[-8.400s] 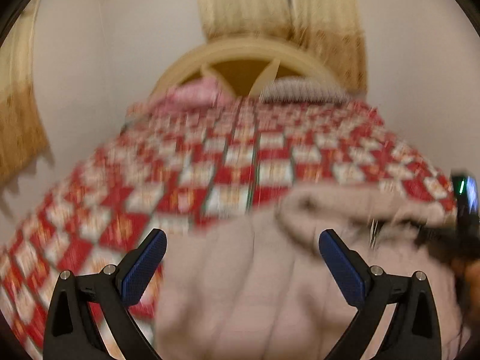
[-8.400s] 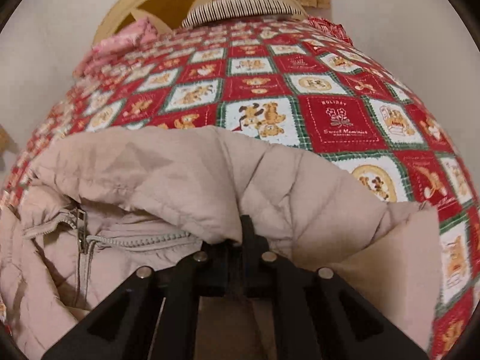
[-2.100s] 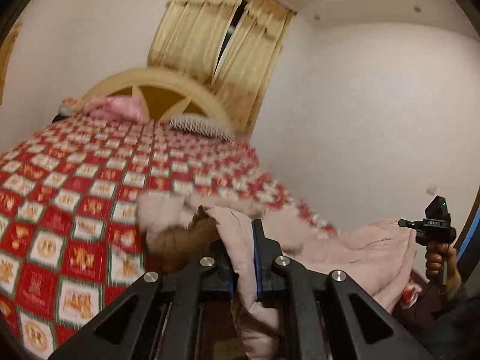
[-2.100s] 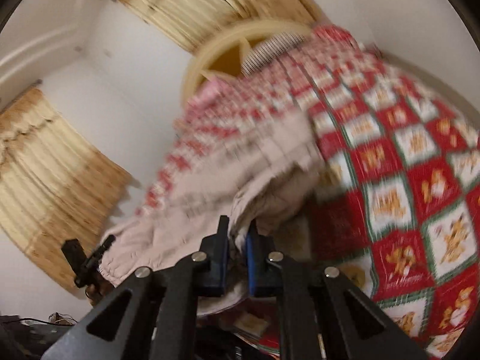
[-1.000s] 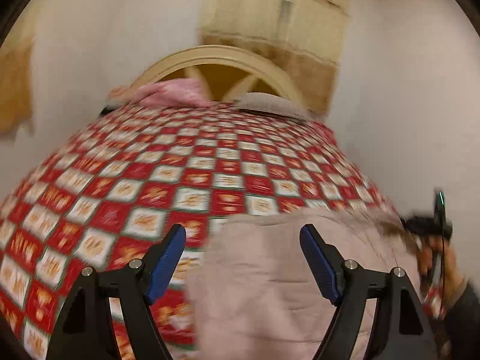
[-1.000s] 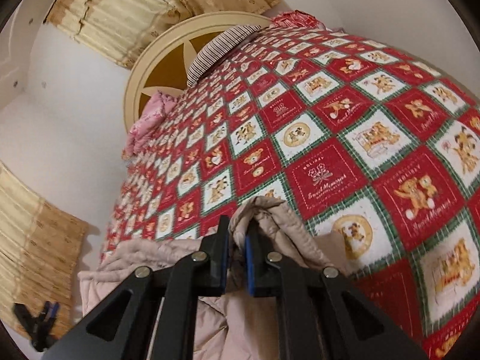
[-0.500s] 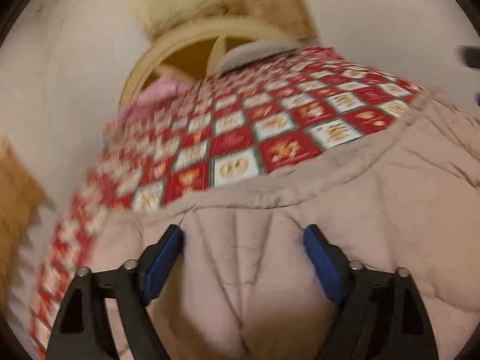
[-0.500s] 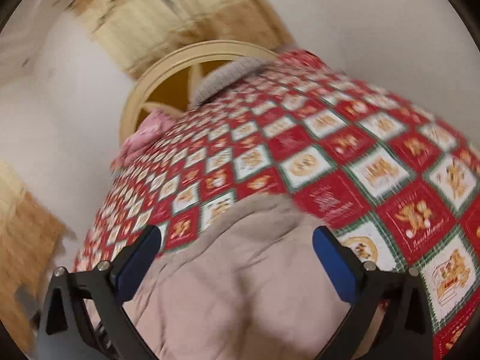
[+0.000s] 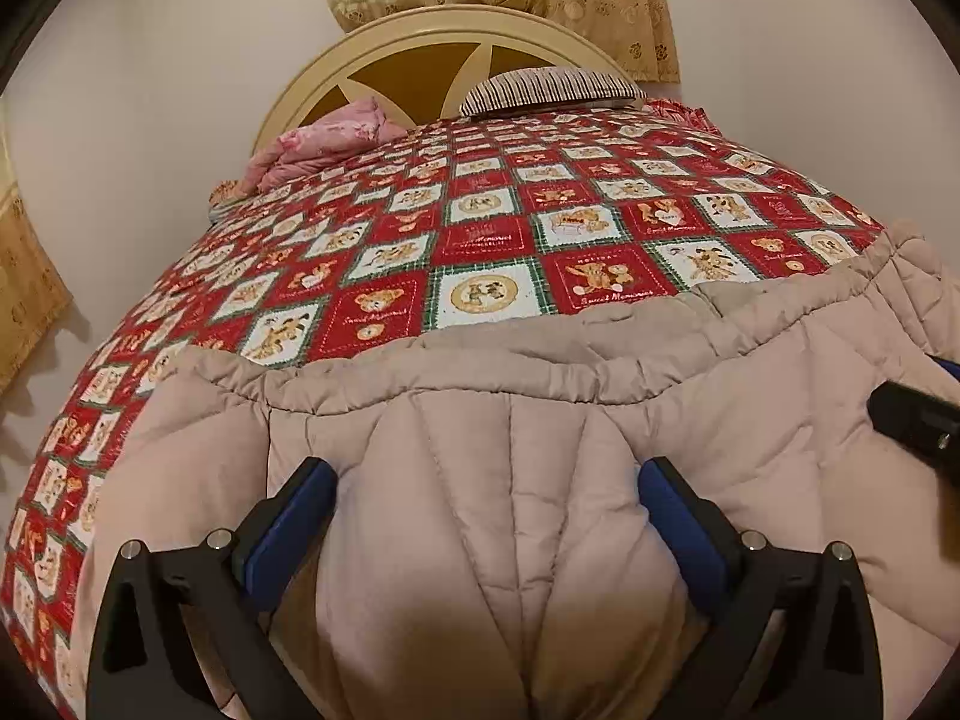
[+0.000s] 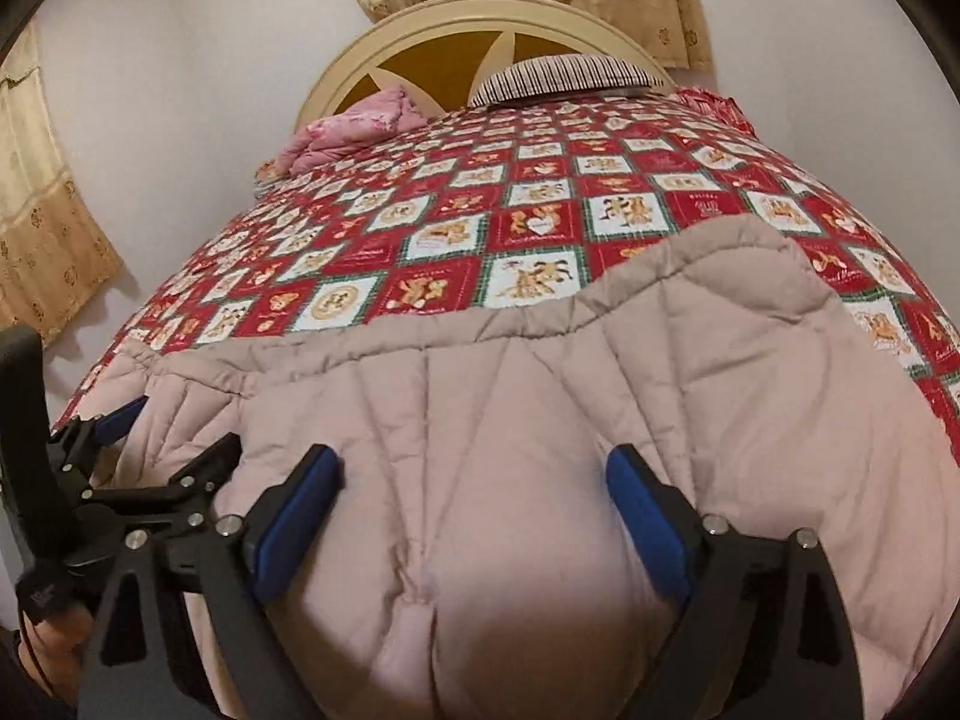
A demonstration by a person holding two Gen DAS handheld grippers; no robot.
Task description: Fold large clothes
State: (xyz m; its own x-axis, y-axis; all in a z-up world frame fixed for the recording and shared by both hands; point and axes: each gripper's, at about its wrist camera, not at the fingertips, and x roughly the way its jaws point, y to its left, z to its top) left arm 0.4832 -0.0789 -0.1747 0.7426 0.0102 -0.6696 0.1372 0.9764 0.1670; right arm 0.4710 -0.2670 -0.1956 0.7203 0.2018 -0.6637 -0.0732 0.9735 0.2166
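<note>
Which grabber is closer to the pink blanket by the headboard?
Left. The left gripper is over the beige quilted coat on the same side as the pink blanket; the right gripper is over the coat farther across.

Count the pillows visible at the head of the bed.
2: a striped pillow against the headboard toward the right, and a pink pillow left of it, nearer the bed's edge. More may be hidden.

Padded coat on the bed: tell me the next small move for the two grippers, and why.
Probably close both on the fabric bulging between their fingers. The left gripper and right gripper are both open, each pressed into the beige padded coat, which lies spread on the checked quilt. Neither holds anything yet, so no fold can start without a pinch.
</note>
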